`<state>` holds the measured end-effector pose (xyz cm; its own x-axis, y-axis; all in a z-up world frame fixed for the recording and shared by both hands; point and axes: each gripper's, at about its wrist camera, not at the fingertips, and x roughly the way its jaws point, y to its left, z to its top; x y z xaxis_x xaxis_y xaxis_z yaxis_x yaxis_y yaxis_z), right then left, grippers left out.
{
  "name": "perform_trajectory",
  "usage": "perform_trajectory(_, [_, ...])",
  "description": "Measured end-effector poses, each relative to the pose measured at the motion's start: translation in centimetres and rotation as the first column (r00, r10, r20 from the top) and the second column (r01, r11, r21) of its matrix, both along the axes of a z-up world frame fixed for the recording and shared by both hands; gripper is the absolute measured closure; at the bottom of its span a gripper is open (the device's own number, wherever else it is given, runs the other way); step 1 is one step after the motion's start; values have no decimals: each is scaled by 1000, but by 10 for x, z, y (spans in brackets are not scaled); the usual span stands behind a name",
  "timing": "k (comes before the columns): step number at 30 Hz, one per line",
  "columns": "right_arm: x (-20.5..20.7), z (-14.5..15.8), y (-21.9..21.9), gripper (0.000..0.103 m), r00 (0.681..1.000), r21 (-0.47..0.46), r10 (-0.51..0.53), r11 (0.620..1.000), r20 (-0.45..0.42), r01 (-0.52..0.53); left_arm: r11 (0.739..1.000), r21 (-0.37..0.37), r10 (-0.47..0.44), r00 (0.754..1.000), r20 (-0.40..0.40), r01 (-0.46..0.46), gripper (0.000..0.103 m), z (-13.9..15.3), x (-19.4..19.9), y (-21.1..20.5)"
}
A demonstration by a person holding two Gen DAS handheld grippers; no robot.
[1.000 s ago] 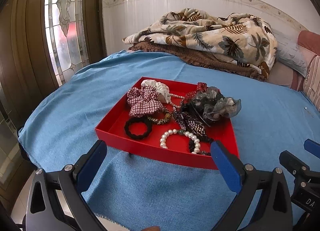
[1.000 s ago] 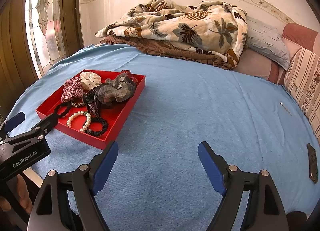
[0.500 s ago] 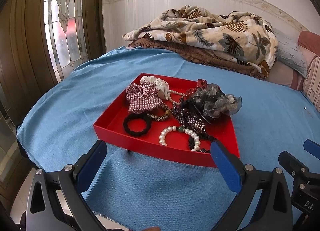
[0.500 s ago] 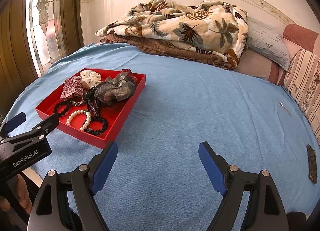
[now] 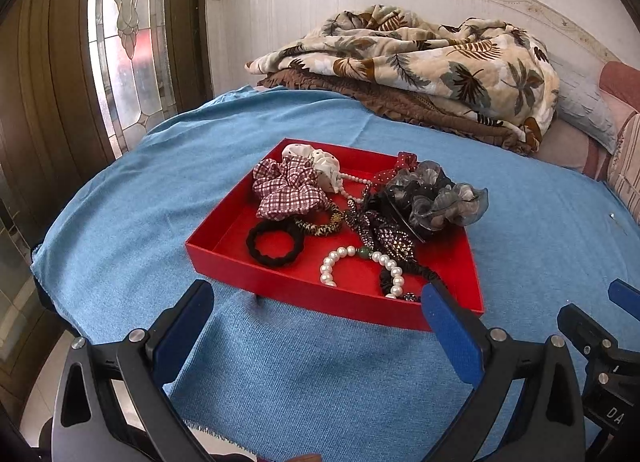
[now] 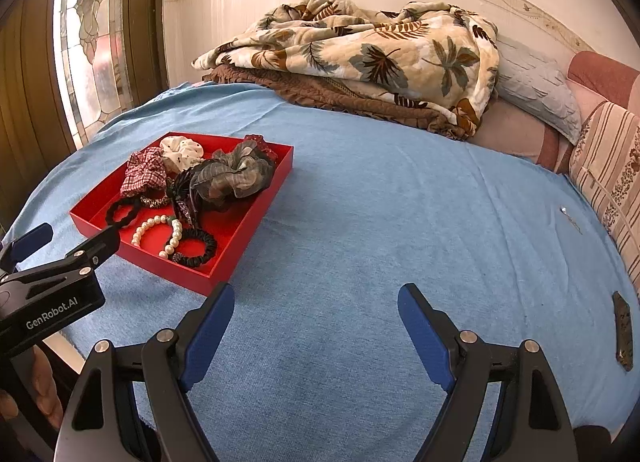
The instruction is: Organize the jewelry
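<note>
A blue bedspread (image 6: pixel 360 222) covers the bed, with a red tray (image 5: pixel 320 294) of jewelry and hair ties lying on it.

From my remote seat, I see the left gripper (image 5: pixel 316 326) spread wide and empty just short of the tray's near wall; inside the tray, a pearl bracelet (image 5: pixel 360 266) and a black hair tie (image 5: pixel 274 242) lie nearest that wall, a checked scrunchie (image 5: pixel 288 192) farther back. My right gripper (image 6: pixel 316 326), also spread and empty, hovers over bare spread beside the tray's right corner.
</note>
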<state>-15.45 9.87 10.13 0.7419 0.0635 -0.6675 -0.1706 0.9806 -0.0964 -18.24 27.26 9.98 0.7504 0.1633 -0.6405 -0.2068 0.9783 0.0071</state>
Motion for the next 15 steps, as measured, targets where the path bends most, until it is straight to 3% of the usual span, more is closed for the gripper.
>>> perform_trajectory(15, [-4, -7, 8, 15, 999, -28, 44, 999, -3, -44, 1000, -7, 20, 1000, 14, -19, 0, 2, -1, 6])
